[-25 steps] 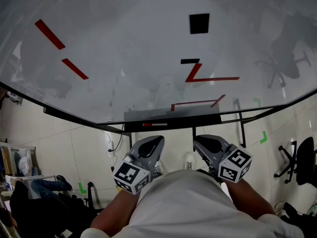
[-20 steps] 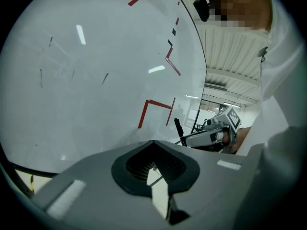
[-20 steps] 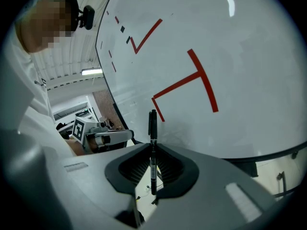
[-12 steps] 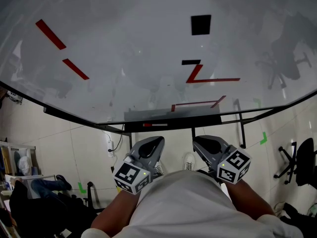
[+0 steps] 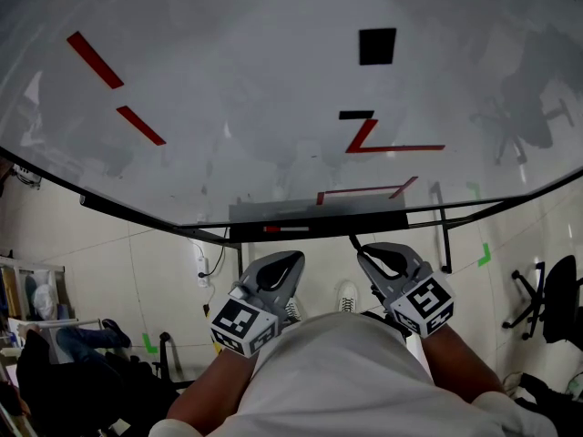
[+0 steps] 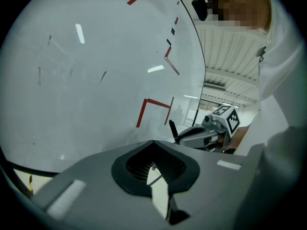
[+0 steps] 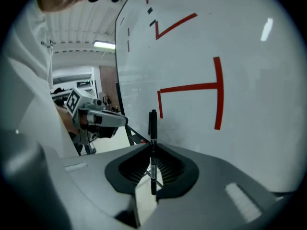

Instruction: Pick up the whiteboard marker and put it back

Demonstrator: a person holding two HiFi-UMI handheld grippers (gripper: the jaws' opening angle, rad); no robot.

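Two claws sit low in the head view's centre, left claw [image 5: 293, 258] and right claw [image 5: 363, 255], both aimed at the whiteboard [image 5: 228, 107] and its tray [image 5: 364, 218], probably the drop-off spot. In the left gripper view, that claw is pressed together, empty and idle. In the right gripper view, mid-frame, that claw pinches the black whiteboard marker [image 7: 153, 123] upright, its upper end projecting past the tips toward the board.

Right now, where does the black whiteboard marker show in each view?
Right gripper view: black marker upright at centre, held by the right gripper.
Left gripper view: right of centre, sticking up from that gripper.
Head view: cannot be made out at that gripper's tip.
Shared landmark: red bracket on the whiteboard.
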